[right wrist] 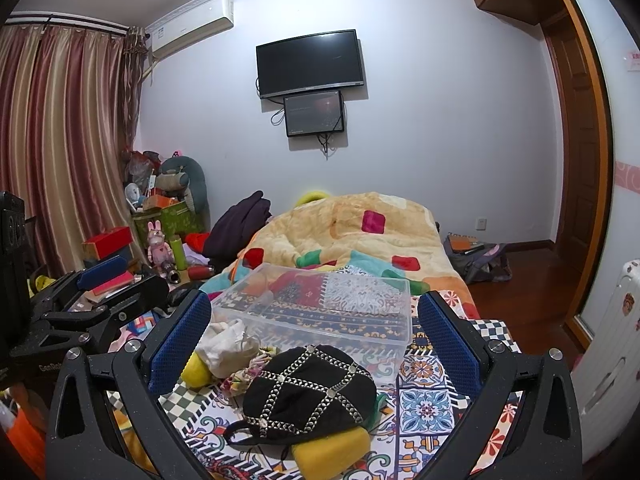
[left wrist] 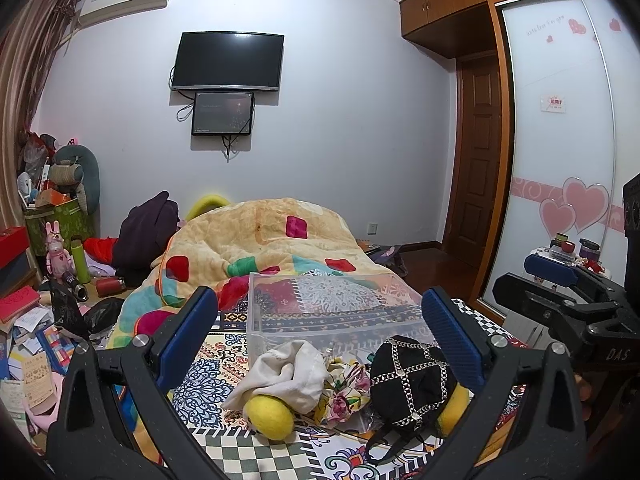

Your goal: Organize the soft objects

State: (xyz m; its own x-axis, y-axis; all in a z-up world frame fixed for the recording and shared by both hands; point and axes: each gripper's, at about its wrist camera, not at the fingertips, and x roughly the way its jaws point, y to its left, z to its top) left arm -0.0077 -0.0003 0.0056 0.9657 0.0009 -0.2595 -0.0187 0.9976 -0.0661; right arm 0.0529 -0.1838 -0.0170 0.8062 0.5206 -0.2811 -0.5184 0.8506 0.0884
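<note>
Left gripper (left wrist: 320, 336) and right gripper (right wrist: 316, 340): jaws spread wide, holding nothing, poised above a heap of soft items on the patterned bedspread (right wrist: 426, 400). Heap: black chain-trimmed cap (right wrist: 308, 388), white cloth (left wrist: 292, 372), floral fabric (left wrist: 344, 394), yellow felt pieces (left wrist: 270, 414). Just behind lies a clear plastic bin (right wrist: 336, 312); beyond it, a quilt (left wrist: 260, 236).

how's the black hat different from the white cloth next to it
The black hat is dark, dome-shaped and crossed with silver chains; the white cloth is plain, pale and crumpled into a loose bundle. The hat looks larger. The hat lies over a yellow roll, the cloth over another. Both lie on the patterned bedspread before the clear bin.
</note>
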